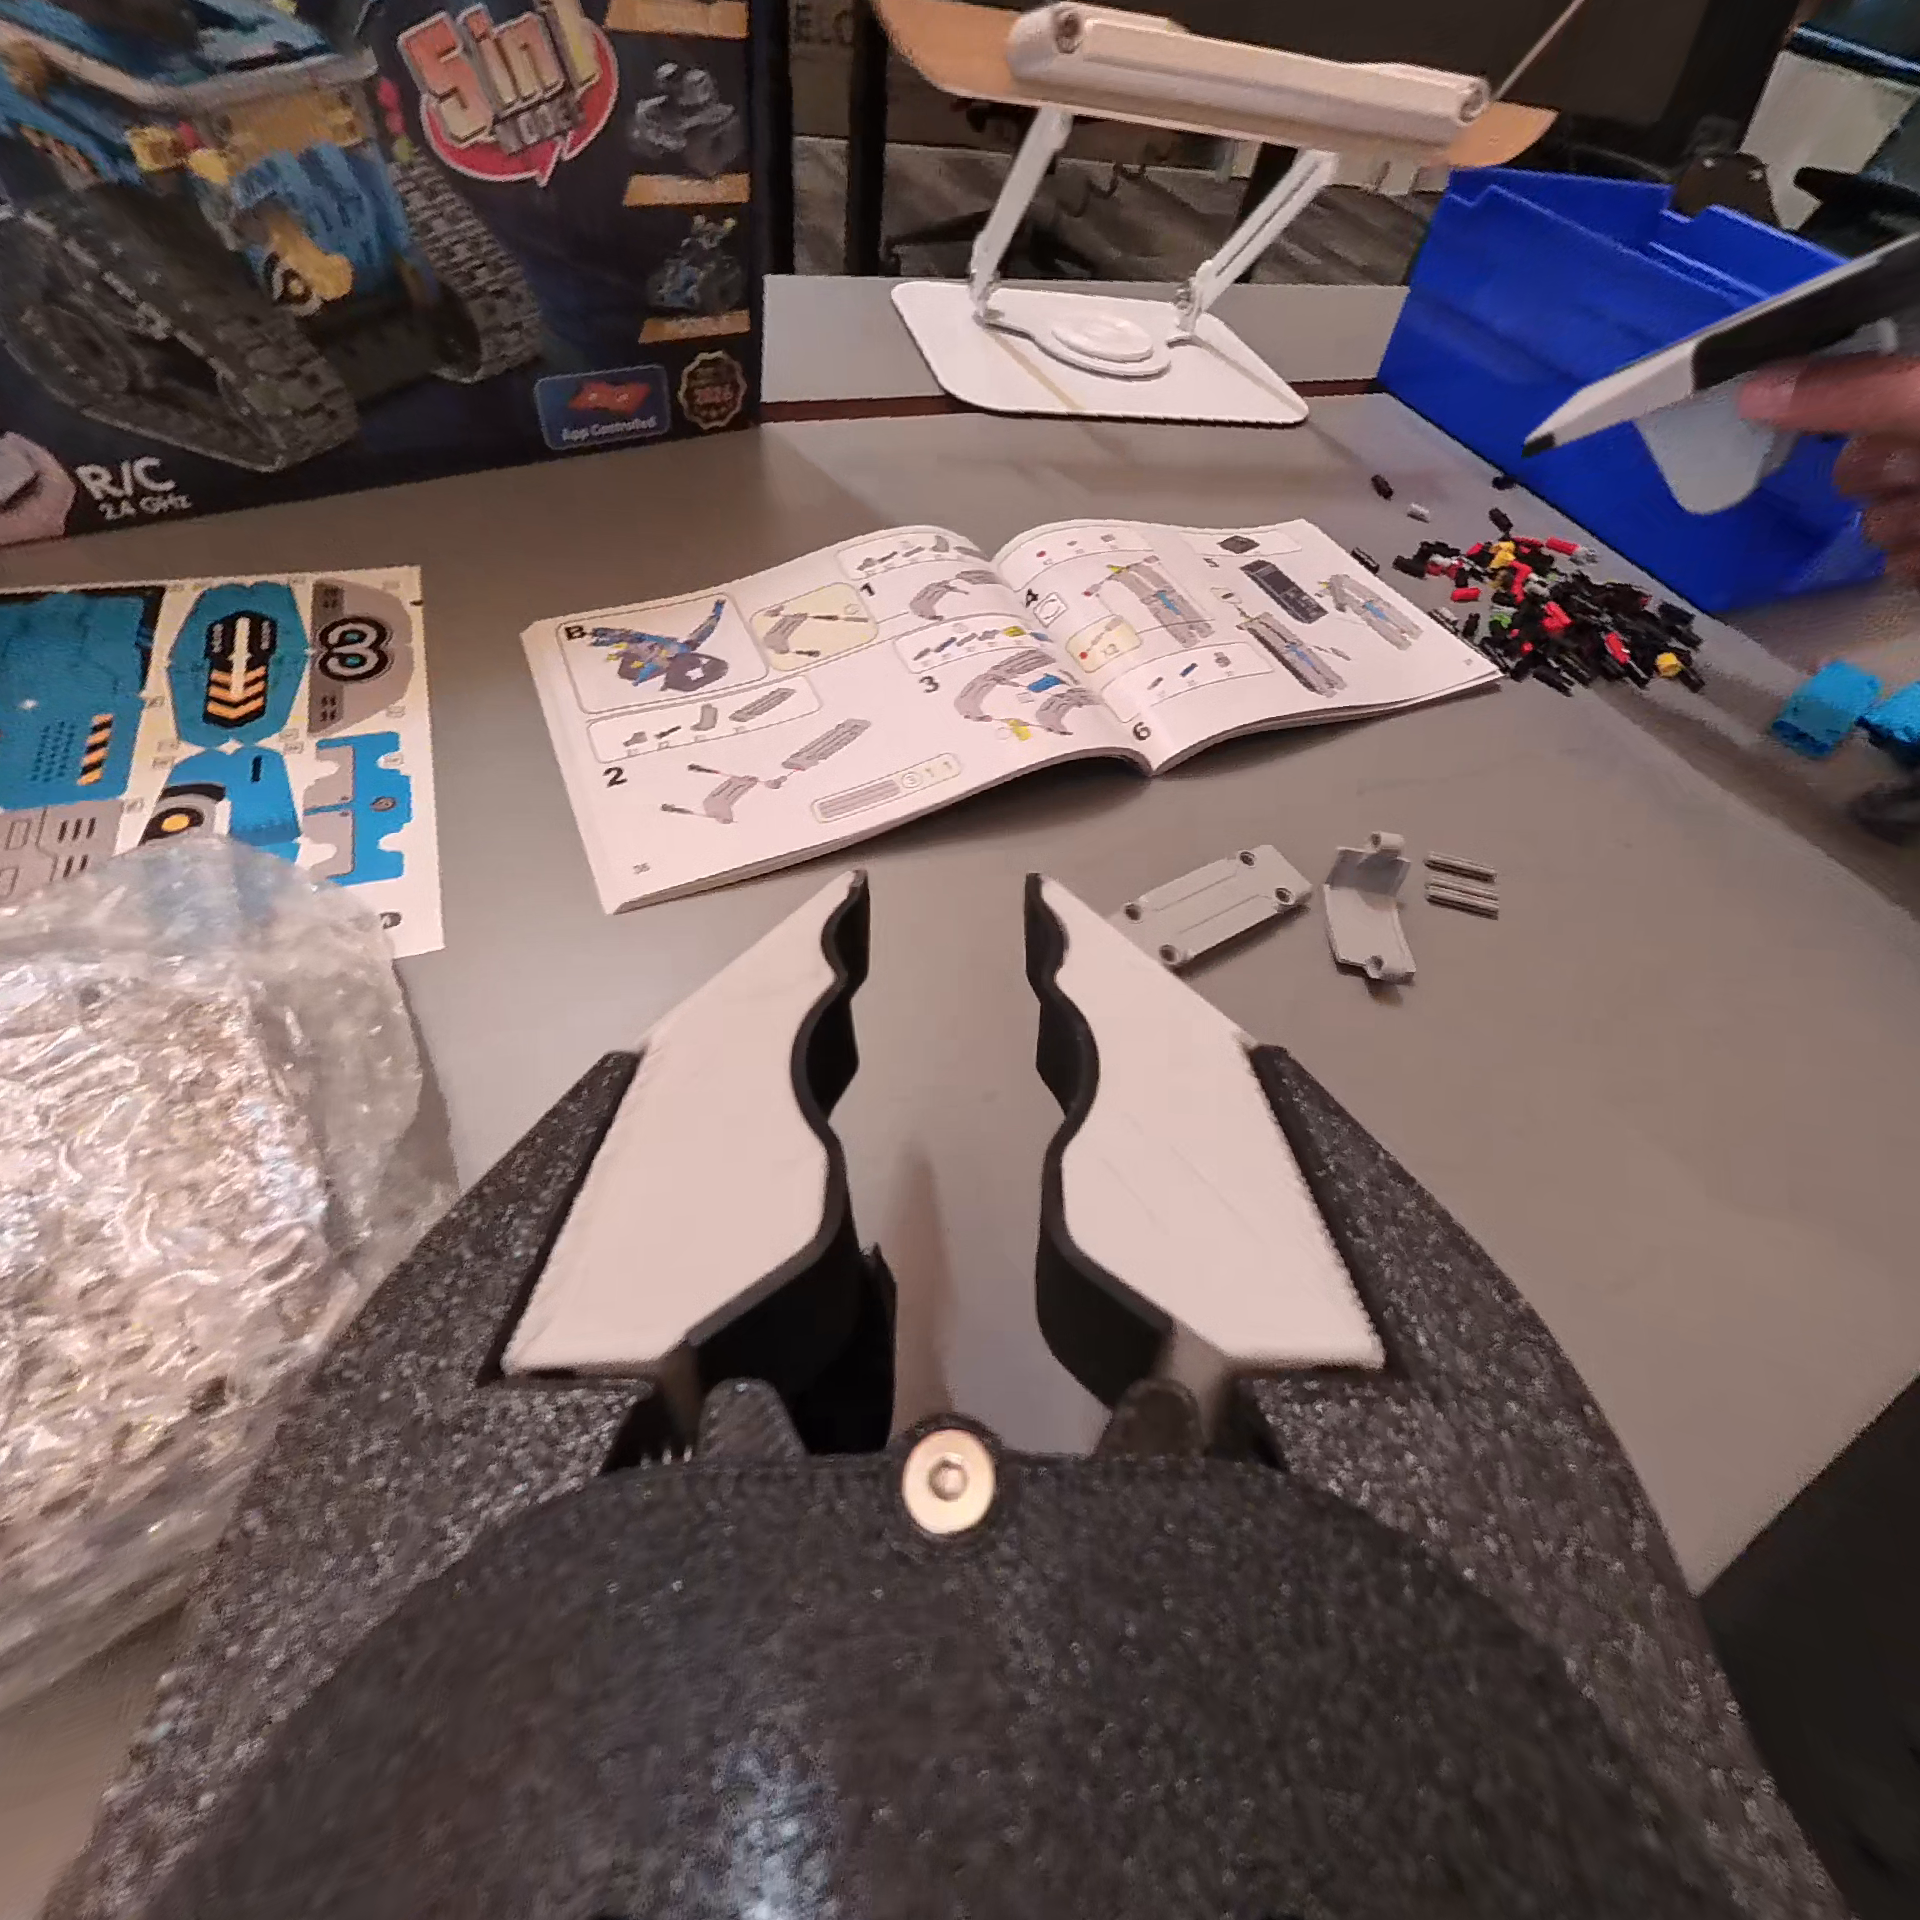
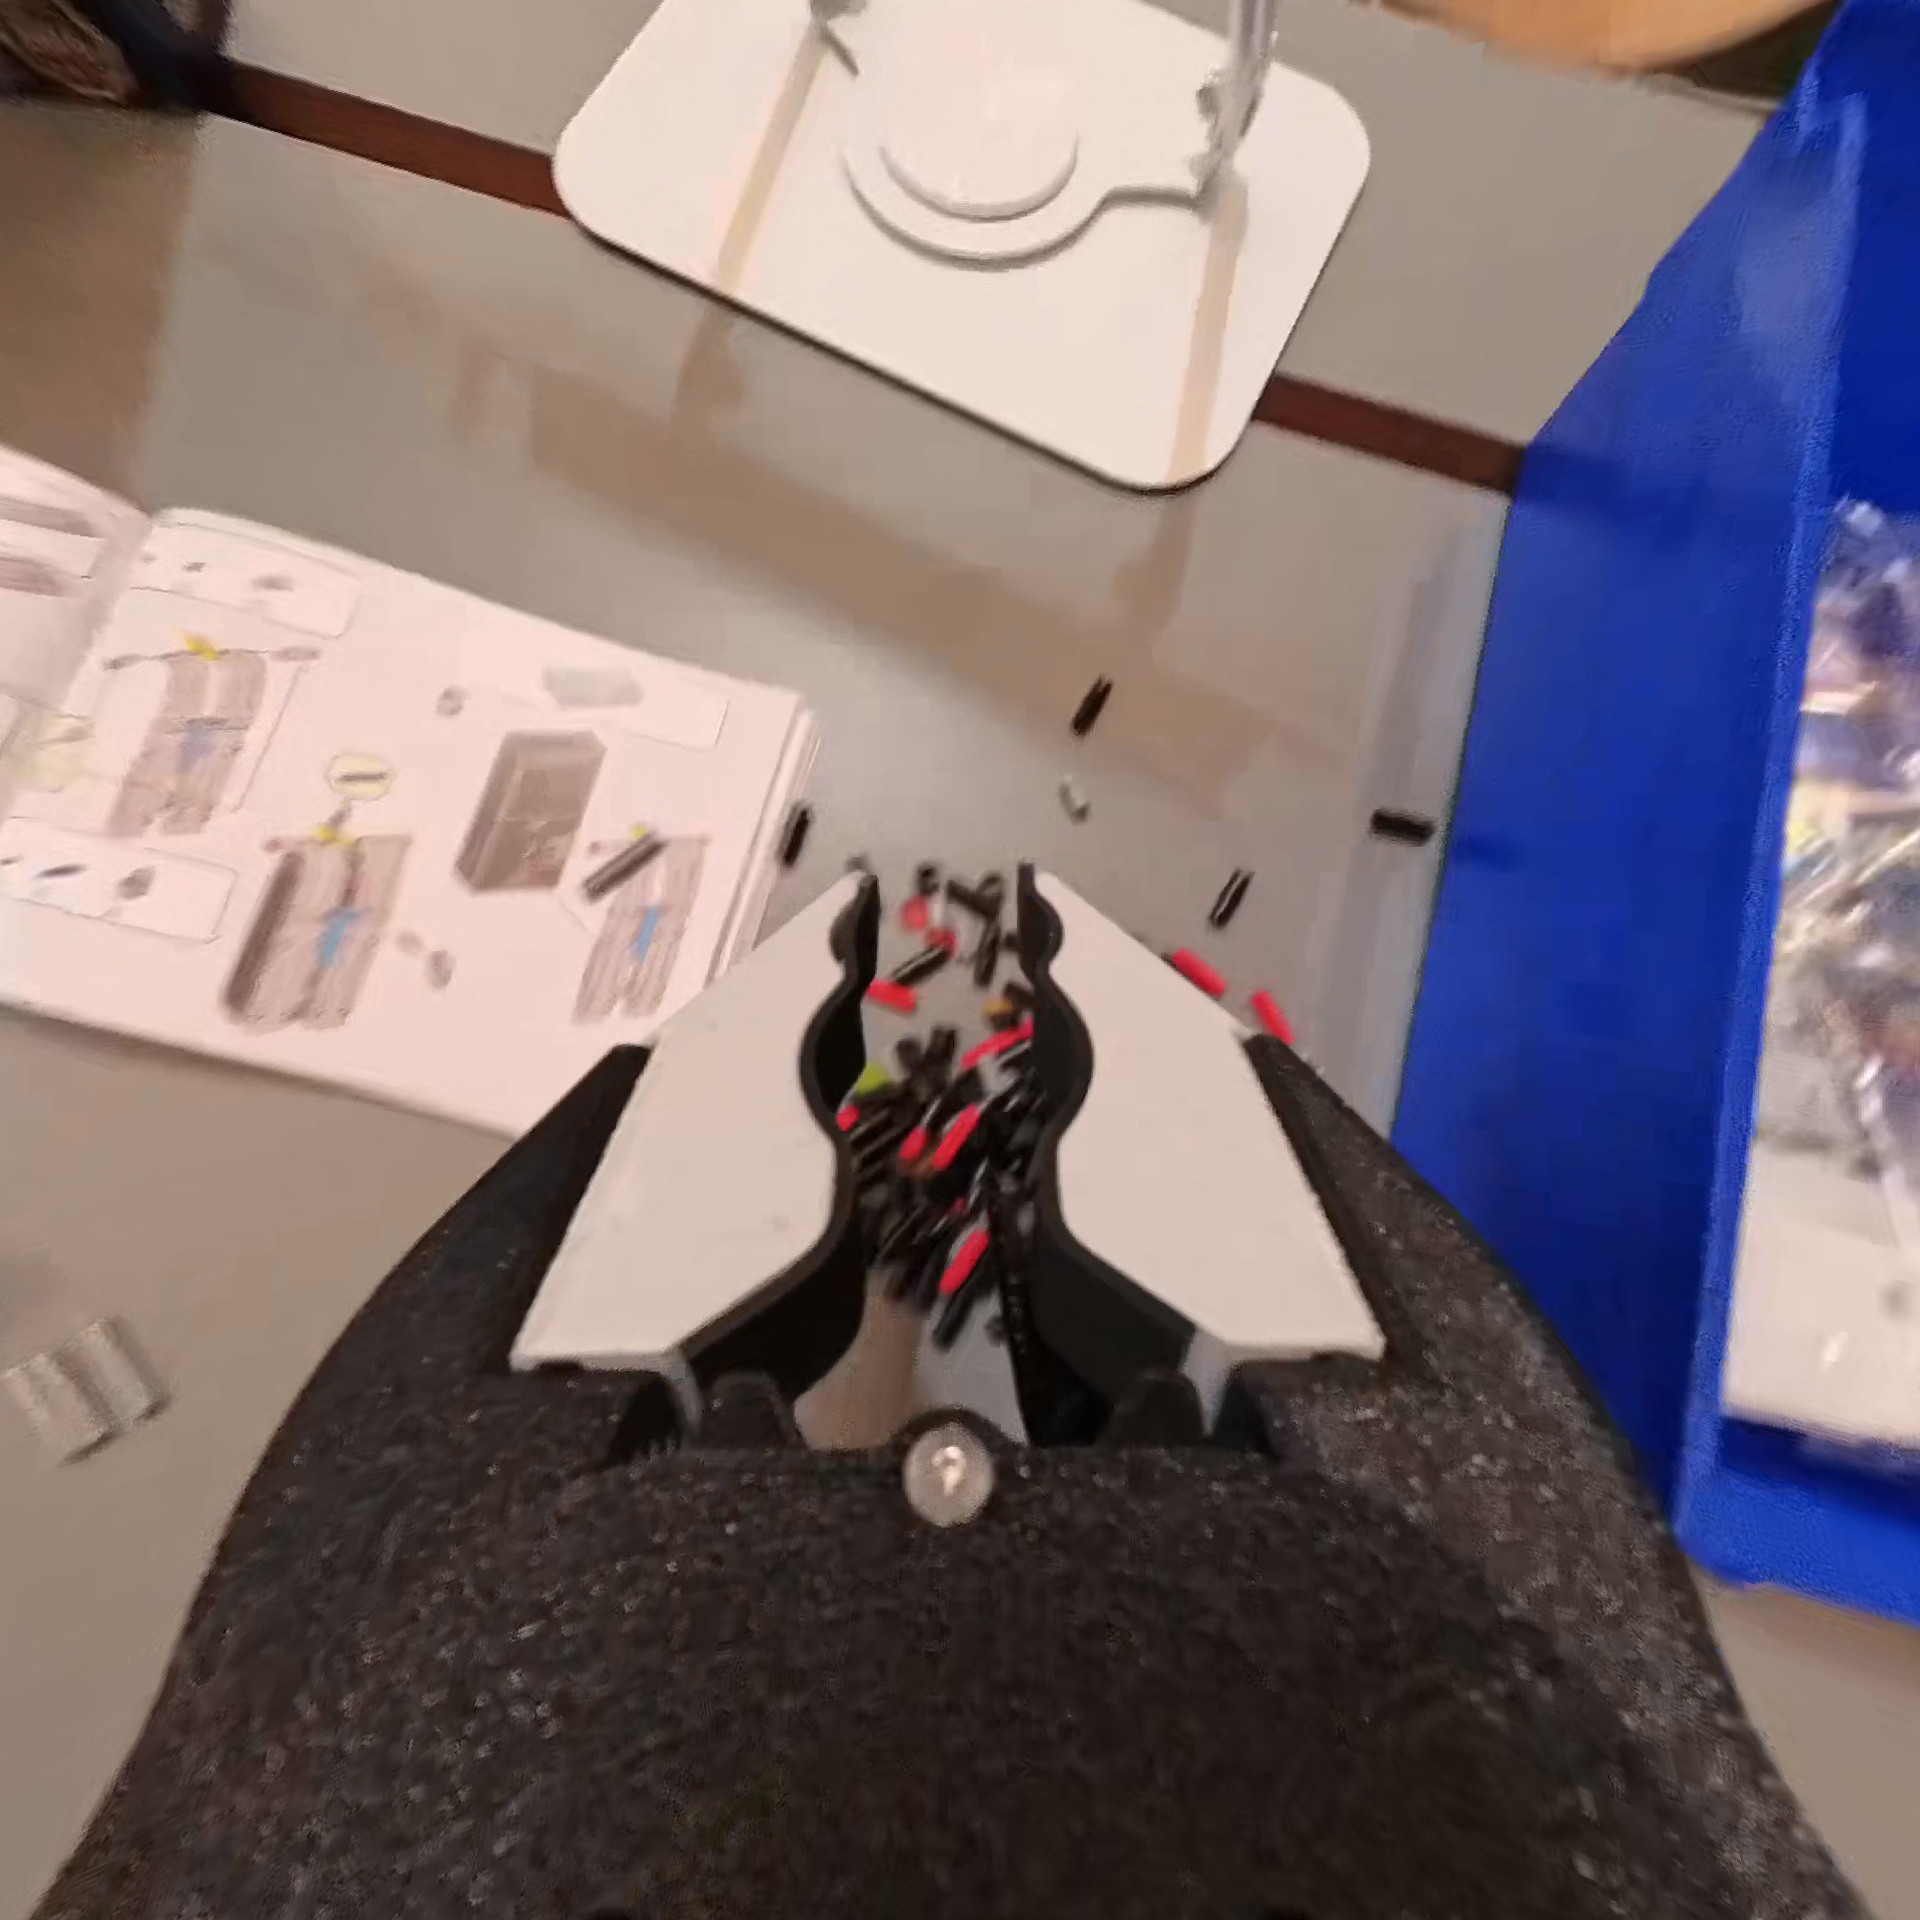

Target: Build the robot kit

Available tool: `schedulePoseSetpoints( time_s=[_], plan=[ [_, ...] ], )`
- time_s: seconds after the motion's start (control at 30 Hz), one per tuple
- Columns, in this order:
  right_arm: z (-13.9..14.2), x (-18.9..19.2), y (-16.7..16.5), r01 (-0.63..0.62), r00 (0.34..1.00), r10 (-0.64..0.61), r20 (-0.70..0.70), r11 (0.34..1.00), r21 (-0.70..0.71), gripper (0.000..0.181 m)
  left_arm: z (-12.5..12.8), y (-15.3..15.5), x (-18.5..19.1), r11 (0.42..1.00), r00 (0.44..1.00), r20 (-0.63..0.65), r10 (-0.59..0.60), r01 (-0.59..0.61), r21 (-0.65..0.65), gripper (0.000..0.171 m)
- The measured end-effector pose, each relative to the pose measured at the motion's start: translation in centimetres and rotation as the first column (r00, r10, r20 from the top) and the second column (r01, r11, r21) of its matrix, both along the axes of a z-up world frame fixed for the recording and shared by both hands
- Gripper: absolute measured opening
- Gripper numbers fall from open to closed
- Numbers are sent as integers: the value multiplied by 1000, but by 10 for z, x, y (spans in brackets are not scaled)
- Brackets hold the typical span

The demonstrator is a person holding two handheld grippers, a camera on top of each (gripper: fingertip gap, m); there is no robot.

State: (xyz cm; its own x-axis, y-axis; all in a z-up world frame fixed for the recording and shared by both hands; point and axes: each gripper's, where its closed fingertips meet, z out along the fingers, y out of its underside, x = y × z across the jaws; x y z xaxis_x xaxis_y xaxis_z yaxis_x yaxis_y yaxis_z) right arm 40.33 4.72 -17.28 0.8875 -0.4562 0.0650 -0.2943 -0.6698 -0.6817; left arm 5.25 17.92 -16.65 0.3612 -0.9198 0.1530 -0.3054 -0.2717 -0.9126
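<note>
Holding my left hand-held gripper above the grey tabletop, fingers apart and empty, I see an open white instruction booklet just ahead. My right hand-held gripper, also parted and empty, hovers over a pile of small black and red plastic pins beside a blue plastic bin.

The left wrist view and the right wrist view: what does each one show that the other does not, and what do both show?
Only the left wrist view shows the toy box, the sticker sheet, the bubble wrap, two grey flat parts and the blue bricks. Its open left tongs hang above bare table.

Only the right wrist view shows clear plastic bags inside the blue bin, with the open right tongs above the pile of small pins.

Both show the instruction booklet, the white stand, the bin and the pins.
</note>
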Motion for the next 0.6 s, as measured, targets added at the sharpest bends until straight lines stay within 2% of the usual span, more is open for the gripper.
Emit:
schedulePoseSetpoints(
  time_s=[0.07, 0.13, 0.2, 0.27, 0.37, 0.47, 0.53, 0.6],
  plan=[
    [-7, 10, 13, -11, 999, 10, -38, 999, -33, 25, 1, 4, -1, 1000, 1000, -3, 12, -13, -7, 29],
    [-5, 17, 18, 16, 998, -13, -60, 999, 48, 20, 7, 8, 2, 1000, 1000, -4, 3, -3, 19, 29],
    [-6, 21, 11, 28, 1000, -27, -14, 992, 122, 18, 13, 15, 8, 998, 1000, -14, -9, 10, 70, 29],
    [-14, 21, -2, 29, 999, -31, 12, 994, 102, 17, 16, 22, 16, 995, 1000, -13, -23, 24, 97, 29],
    [-18, 37, -20, 95, 993, -99, 64, 993, 66, 14, 3, 18, 24, 999, 999, -6, -53, 53, 9, 29],
    [-30, 35, -18, 103, 994, -100, -49, 992, 75, 16, -11, 18, 24, 997, 997, -44, -67, 65, -50, 29],
    [-32, 34, -16, 95, 995, -93, -37, 992, 79, 15, -15, 25, 22, 995, 998, -46, -46, 41, -92, 29],
    [-24, 26, -6, 68, 996, -59, -62, 986, 150, 14, -19, 25, 22, 991, 997, -54, -54, 47, -125, 30]
  ],
)
